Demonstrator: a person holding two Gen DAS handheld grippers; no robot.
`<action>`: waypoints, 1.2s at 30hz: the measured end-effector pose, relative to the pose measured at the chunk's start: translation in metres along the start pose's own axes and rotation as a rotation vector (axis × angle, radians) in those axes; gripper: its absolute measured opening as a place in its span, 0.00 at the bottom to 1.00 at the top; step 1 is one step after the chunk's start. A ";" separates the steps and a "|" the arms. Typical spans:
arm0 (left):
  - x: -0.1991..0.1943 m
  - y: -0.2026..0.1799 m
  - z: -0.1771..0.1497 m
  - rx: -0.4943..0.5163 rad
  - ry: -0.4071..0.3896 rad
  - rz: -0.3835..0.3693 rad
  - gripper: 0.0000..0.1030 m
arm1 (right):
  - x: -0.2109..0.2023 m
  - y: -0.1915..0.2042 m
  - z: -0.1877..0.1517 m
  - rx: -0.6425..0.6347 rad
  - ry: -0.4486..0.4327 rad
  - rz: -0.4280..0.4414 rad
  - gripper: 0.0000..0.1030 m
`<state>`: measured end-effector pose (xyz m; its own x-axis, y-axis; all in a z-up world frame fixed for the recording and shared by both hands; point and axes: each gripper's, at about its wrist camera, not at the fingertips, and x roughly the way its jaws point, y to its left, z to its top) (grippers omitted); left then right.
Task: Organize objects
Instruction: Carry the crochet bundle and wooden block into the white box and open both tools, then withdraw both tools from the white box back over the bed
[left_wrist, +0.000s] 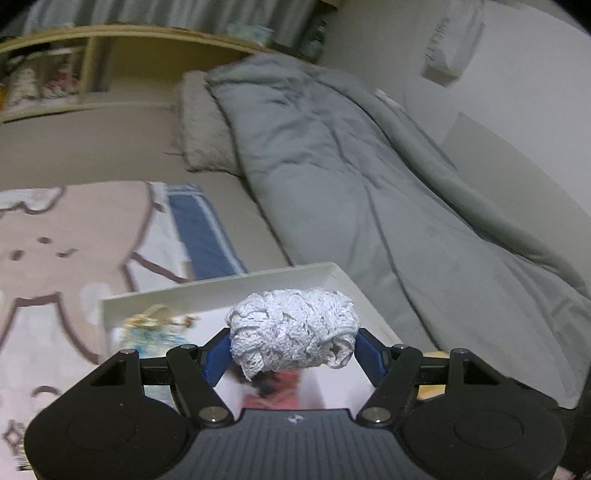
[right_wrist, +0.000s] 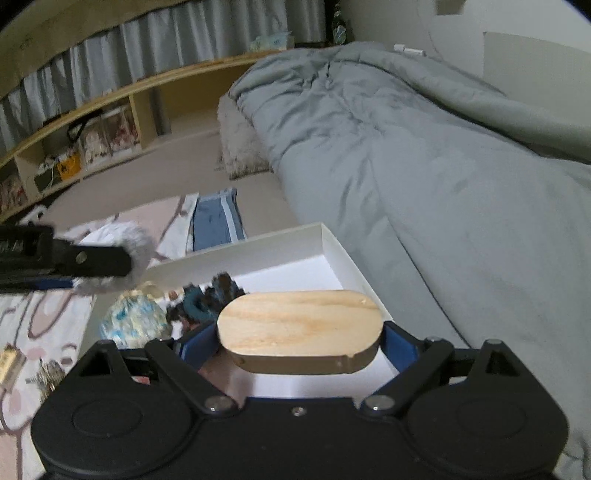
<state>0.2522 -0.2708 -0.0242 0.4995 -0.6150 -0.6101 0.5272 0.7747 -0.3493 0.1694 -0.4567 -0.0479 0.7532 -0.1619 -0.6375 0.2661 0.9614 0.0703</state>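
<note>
Over the near end of a white shallow box (right_wrist: 258, 254) on the bed, both tongs carry something. Left tongs (left_wrist: 293, 345) are clenched on a white crocheted bundle (left_wrist: 293, 328), blue pads pressing it from both sides, held above the box's near-left part; in the right wrist view the same left tongs (right_wrist: 110, 264) come in from the left edge with the bundle blurred at their tip. Right tongs (right_wrist: 299, 341) grasp a flat oval wooden block (right_wrist: 299, 325) by its two rounded ends, lying level, over the box's near-right part. Inside the box: a pale ball with blue flecks (right_wrist: 133, 319) at the near-left, just beside it a cluster of dark teal pieces (right_wrist: 207, 295), blurred, cannot tell what they are; something pink-red under the bundle in the left view, also blurred. Grey duvet (right_wrist: 424, 155) to the right of the box, pink cartoon-print sheet (left_wrist: 66, 236) to the left, folded blue cloth (right_wrist: 216, 218) beyond the box's far-left. Wooden shelf unit (right_wrist: 122, 107) along the far wall.
</note>
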 end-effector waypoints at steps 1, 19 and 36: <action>0.004 -0.004 0.000 -0.001 0.010 -0.019 0.69 | 0.002 0.000 -0.002 -0.016 0.013 0.004 0.91; 0.040 -0.021 -0.024 -0.167 0.116 -0.105 0.88 | 0.005 0.011 -0.026 -0.175 0.157 0.099 0.98; 0.007 -0.009 -0.024 -0.128 0.085 -0.033 0.88 | -0.015 0.004 -0.016 -0.083 0.110 0.057 0.98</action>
<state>0.2347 -0.2780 -0.0424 0.4201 -0.6300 -0.6532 0.4477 0.7700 -0.4547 0.1496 -0.4464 -0.0508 0.6944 -0.0851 -0.7146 0.1703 0.9842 0.0482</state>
